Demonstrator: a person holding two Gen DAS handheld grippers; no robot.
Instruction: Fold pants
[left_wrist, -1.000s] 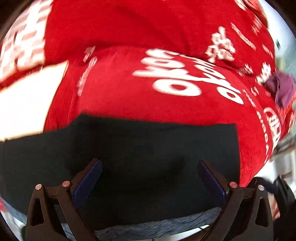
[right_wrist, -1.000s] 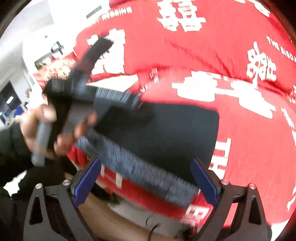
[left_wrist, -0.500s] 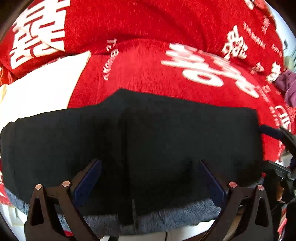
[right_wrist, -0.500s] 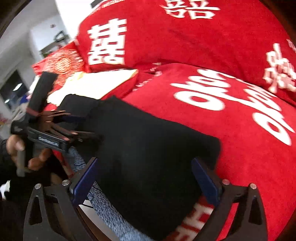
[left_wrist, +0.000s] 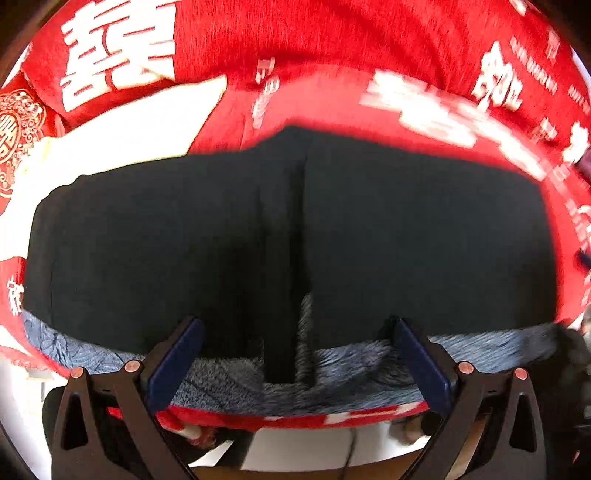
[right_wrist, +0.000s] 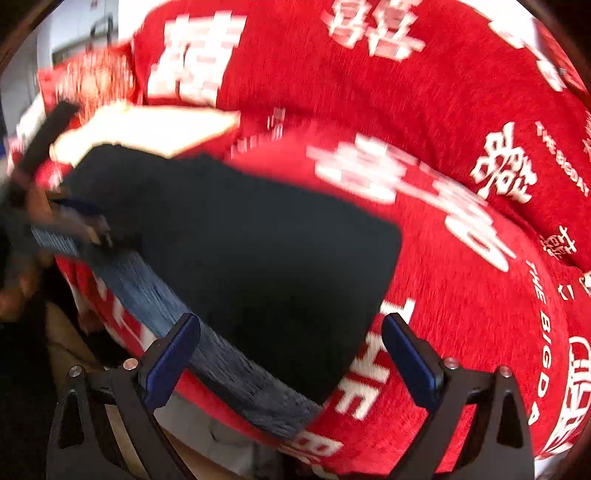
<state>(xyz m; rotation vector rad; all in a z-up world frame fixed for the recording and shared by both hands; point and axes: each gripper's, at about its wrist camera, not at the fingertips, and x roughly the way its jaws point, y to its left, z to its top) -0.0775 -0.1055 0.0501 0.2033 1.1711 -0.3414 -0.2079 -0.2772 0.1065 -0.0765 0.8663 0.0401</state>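
Left wrist view: black pants (left_wrist: 295, 236) lie flat on red blanket (left_wrist: 332, 48); left gripper (left_wrist: 295, 354) jaws wide apart, empty.
Right gripper (right_wrist: 291, 354): jaws also spread, holding nothing.
Risk: grey waistband (left_wrist: 229, 376) at 6 o'clock hangs over the edge; I judge a one-layer pinch would slide it off.

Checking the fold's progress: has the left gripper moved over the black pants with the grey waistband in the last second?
Yes. The left gripper has drawn back: more of the black pants shows against the red printed blanket.
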